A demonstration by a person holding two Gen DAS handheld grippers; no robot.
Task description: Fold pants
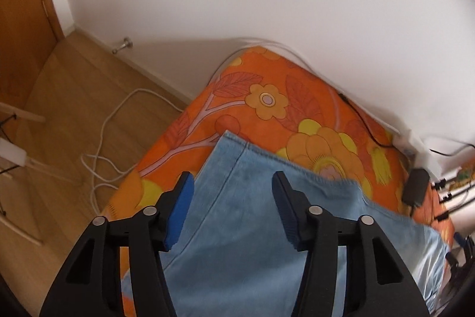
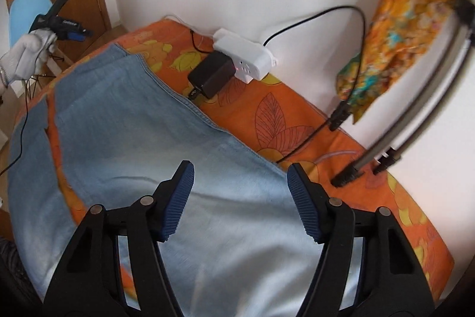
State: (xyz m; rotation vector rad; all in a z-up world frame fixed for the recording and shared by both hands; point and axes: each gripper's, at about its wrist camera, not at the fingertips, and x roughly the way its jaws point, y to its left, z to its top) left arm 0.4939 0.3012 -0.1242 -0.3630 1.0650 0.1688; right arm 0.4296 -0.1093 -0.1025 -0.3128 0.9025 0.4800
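the bed cover (image 2: 297, 115), orange with big flowers, fills most of both views and runs up against the white wall on its far side, and the pants (image 2: 142, 132), pale blue denim, lie spread flat across it with the two legs side by side and a strip of orange showing between them. my right tongs (image 2: 240, 177) hang over the broad pale part of the denim near me, jaws apart with nothing between the blue pads, not touching cloth that i can see. my left tongs (image 1: 233, 186) hang over the leg end, jaws also apart and empty, the hem (image 1: 267, 155) just beyond them. i judge the step in hand is taking hold for the first fold, so i want each pair to bite a true edge, not the middle of a panel: left on the hem corner, right on the outer side seam (image 2: 207, 118). i should pinch both layers, lift evenly and keep the cloth taut between my two hands. the black adapter (image 2: 210, 73) and white power strip (image 2: 246, 58) sit just beside the far seam, with a black cable (image 2: 302, 141) trailing near it, so i keep the right tongs clear of those.
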